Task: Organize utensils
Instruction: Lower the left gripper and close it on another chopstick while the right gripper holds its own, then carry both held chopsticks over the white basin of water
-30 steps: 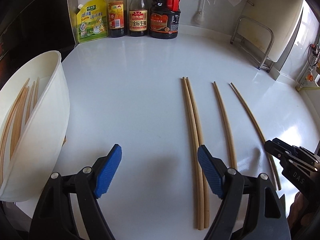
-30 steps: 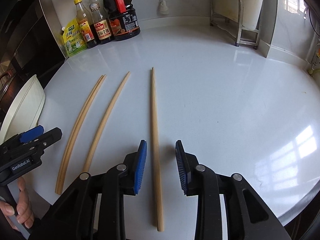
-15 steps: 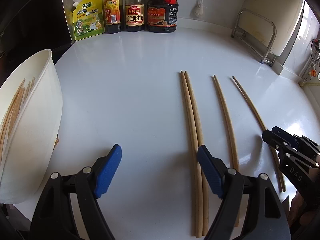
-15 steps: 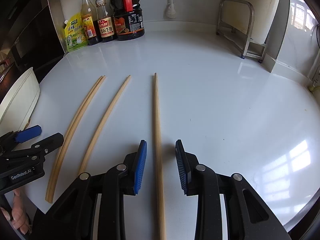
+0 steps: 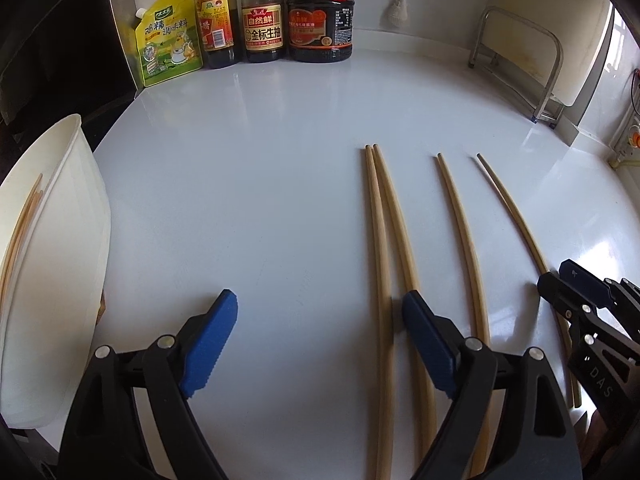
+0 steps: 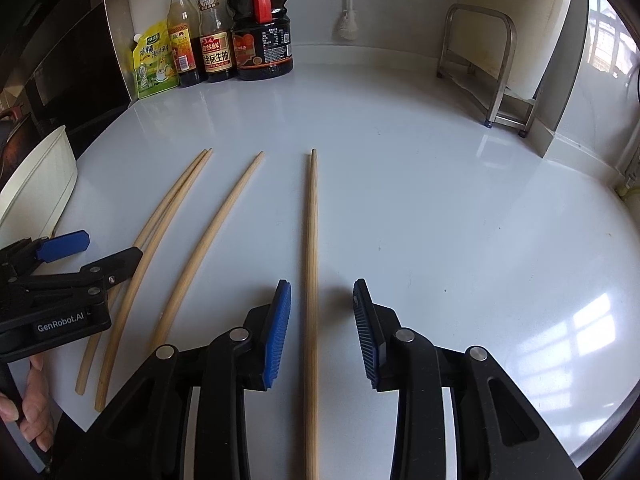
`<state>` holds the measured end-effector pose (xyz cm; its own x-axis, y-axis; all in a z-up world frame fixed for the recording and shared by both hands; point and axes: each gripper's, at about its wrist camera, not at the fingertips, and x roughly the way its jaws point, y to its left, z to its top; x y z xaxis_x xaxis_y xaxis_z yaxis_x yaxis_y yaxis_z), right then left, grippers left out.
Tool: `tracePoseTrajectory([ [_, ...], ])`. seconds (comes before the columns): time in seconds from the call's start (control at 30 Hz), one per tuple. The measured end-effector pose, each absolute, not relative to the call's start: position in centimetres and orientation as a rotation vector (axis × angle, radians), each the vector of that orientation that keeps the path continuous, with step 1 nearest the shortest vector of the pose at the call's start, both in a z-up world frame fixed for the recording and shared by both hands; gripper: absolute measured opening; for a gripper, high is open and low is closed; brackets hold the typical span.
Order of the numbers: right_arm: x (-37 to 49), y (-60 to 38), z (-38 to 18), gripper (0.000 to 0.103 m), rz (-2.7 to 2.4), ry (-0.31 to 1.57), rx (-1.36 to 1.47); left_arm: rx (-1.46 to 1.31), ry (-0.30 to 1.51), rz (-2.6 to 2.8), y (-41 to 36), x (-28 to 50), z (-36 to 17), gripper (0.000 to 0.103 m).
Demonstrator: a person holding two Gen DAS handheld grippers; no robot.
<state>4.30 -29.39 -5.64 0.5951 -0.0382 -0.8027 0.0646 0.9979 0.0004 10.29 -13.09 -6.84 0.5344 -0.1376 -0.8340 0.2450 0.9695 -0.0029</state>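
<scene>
A: Left gripper (image 5: 316,334), what is it doing?
B: Hovering low over the white desk (image 5: 240,200), jaws standing wide apart, gripping nothing. Its right pad is sitting right over the pair of chopsticks (image 5: 384,248); contact, cannot tell.

A: Right gripper (image 6: 322,330)?
B: Jaws standing apart too, narrower gap. They are straddling the rightmost chopstick (image 6: 311,280), which is running straight between the pads. Pads not touching it as far as I can see.

A: Where are the utensils lying?
B: Four chopsticks are lying flat on the desk, tips pointing at the back wall. The pair is lying touching side by side on the left, the single chopstick (image 5: 460,232) is lying just right of it, the rightmost one is lying apart on its own. More chopsticks (image 5: 18,232) are sitting inside the white container (image 5: 72,280) at the left edge of the desk.

A: Background?
B: A yellow-green pouch (image 5: 168,38), two sauce bottles (image 5: 240,12) and a dark jug with red handle (image 5: 322,12) are standing in a row at the back. A metal rack (image 6: 484,72) is standing back right. The person's fingers (image 6: 34,420) are showing at the lower left of the right wrist view, wrapping the left gripper's handle.
</scene>
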Motion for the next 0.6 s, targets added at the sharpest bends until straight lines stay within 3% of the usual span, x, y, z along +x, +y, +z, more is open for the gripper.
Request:
tracePoseTrajectory([
  [0.07,4.3,-29.2,-5.7,0.031,-0.059,0.928,0.015,0.124,0.977,-0.242,-13.5,10.2,-6.7,0.073],
  [0.17,4.2,-29.0,-5.7,0.029,-0.049,0.929,0.01,0.137,0.97,-0.272,-14.0,9.6,-6.4,0.053],
  [0.2,4.2,-29.0,-5.6,0.026,-0.044,0.93,0.011,0.14,0.969,-0.282,-14.1,9.4,-6.3,0.041],
  [0.23,4.2,-28.9,-5.6,0.017,-0.041,0.932,0.005,0.14,0.971,-0.291,-14.2,9.3,-6.2,0.028],
  [0.27,4.1,-28.8,-5.6,0.007,-0.042,0.932,-0.002,0.14,0.972,-0.298,-14.3,9.1,-6.2,0.021],
  [0.3,4.1,-28.6,-5.6,0.006,-0.046,0.931,-0.008,0.137,0.976,-0.304,-14.3,9.0,-6.1,0.008],
  [0.6,3.8,-30.6,-5.7,0.006,-0.008,0.922,0.162,0.031,1.019,-0.357,-12.8,8.1,-5.7,0.007],
])
